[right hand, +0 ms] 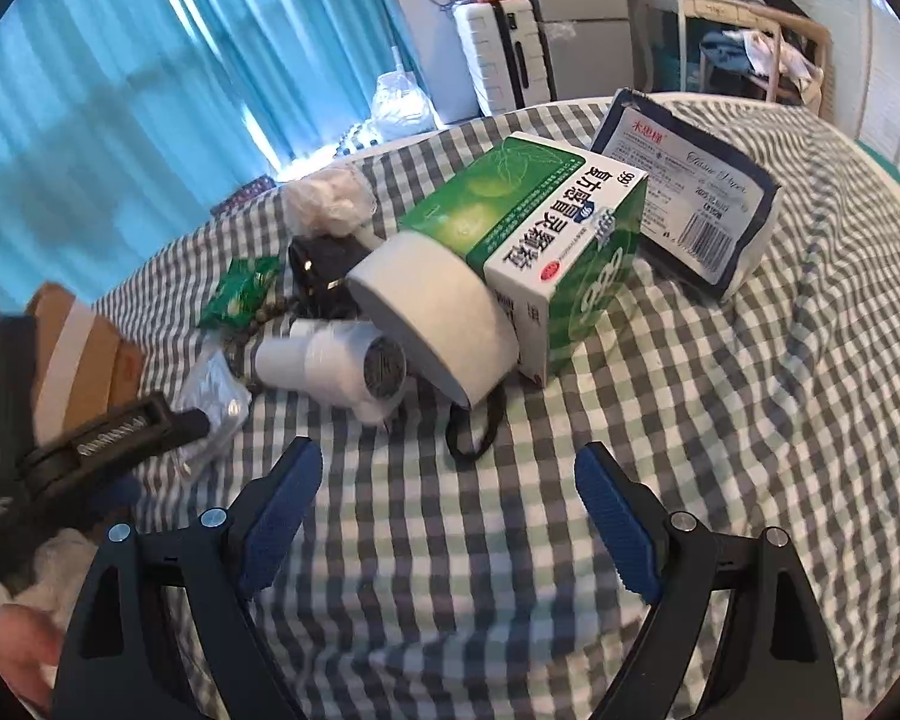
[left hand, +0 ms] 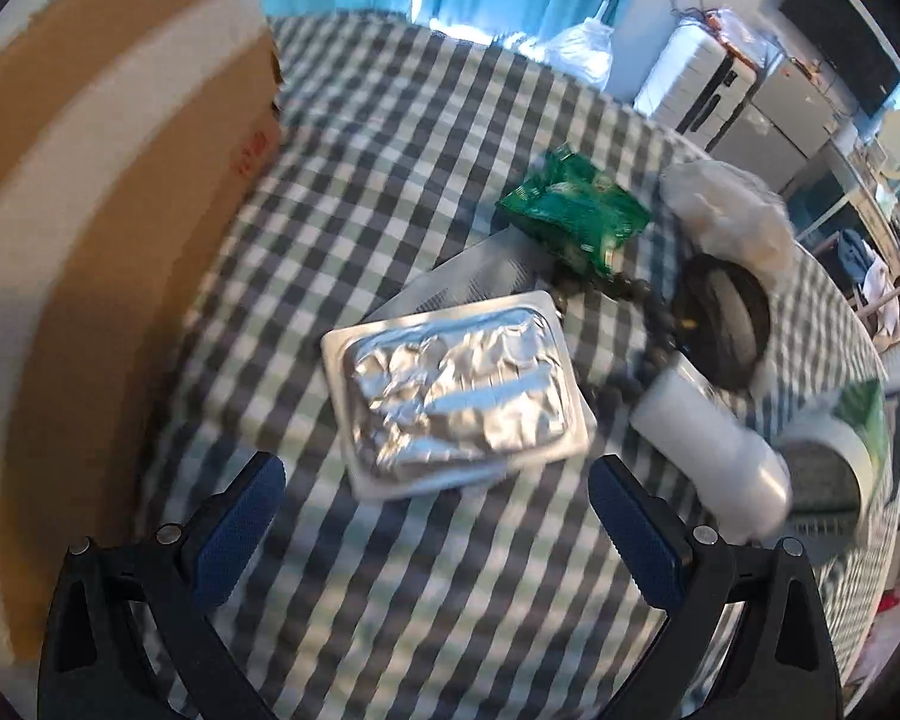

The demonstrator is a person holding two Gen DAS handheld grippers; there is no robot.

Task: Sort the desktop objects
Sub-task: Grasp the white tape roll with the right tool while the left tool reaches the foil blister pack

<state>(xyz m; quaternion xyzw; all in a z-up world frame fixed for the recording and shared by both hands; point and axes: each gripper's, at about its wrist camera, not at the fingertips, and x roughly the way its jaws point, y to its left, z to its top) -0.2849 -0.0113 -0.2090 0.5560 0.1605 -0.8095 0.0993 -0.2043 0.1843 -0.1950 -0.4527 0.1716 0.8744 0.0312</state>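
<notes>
Surface: a table (right hand: 720, 420) covered by a grey, white and pale green checked cloth is seen in both views.
Left gripper (left hand: 437, 501): fingers are spread wide, nothing is held between them; checked cloth is seen in the gap, with the foil pack just beyond the tips.
Right gripper (right hand: 448, 489): fingers are spread wide and empty, held over bare cloth just short of a black cord loop (right hand: 477, 429).
Foil blister pack (left hand: 456, 390): laid flat on the cloth, crinkled silver side up, stacked on another flat pack whose edge is seen behind it.
Green sachet (left hand: 576, 213): found beyond the foil pack, crumpled, resting on the cloth.
White hair dryer (right hand: 336, 360): laid on its side in the middle of the pile, its grille turned toward the right camera.
Green medicine box (right hand: 546, 228): set on the cloth, partly hidden by a white rounded object (right hand: 432, 312) leaned against it.
Tissue pack (right hand: 690, 180): dark blue and white, propped tilted just beyond the box.
Cardboard box (left hand: 120, 180): placed at the left edge, beside the pile.
Black round item (left hand: 723, 315): seen near the dryer; its kind cannot be told.
</notes>
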